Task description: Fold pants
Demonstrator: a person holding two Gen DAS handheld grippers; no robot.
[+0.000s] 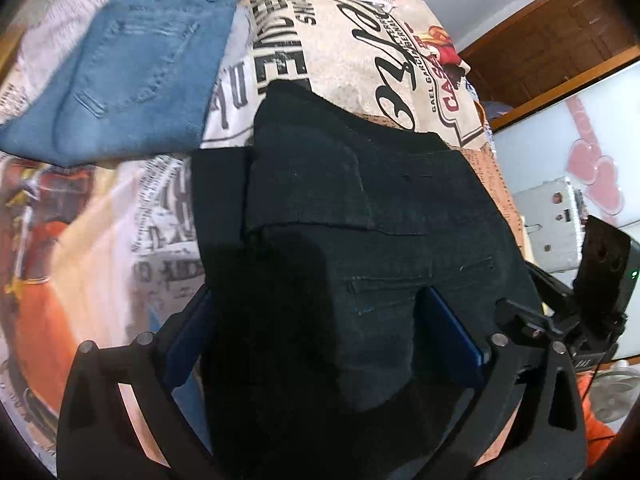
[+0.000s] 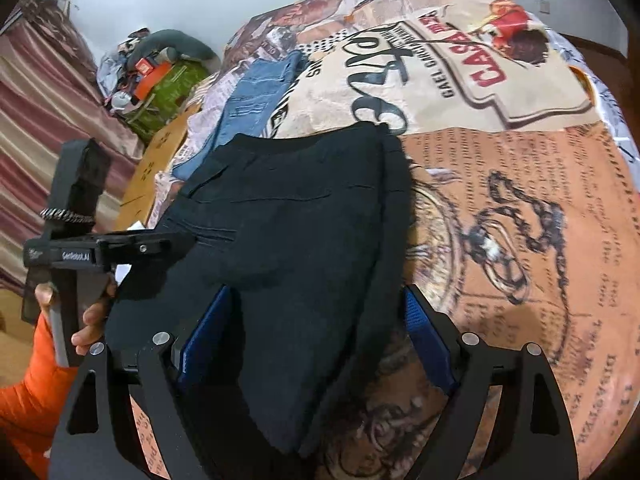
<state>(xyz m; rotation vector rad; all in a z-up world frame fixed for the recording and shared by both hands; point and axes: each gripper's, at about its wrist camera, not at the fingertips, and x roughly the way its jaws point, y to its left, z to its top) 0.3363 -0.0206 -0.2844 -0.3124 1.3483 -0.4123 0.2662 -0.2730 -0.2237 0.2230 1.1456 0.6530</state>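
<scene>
Black pants (image 2: 304,216) are folded into a thick, chunky bundle near the bed's front edge, lying on the printed newspaper-style bedspread (image 2: 520,184). Lots of bare bedspread to their right and toward the far edge. A folded pair of blue jeans (image 1: 132,68) lies just beyond them toward the far left corner. The pants look like matte dark denim with faint pocket stitching and a flap folded over on top. Left gripper (image 1: 320,340) has its blue pads spread wide, with the bundle between them. Right gripper (image 2: 316,332) is spread the same way, straddling the pants' near right corner.
</scene>
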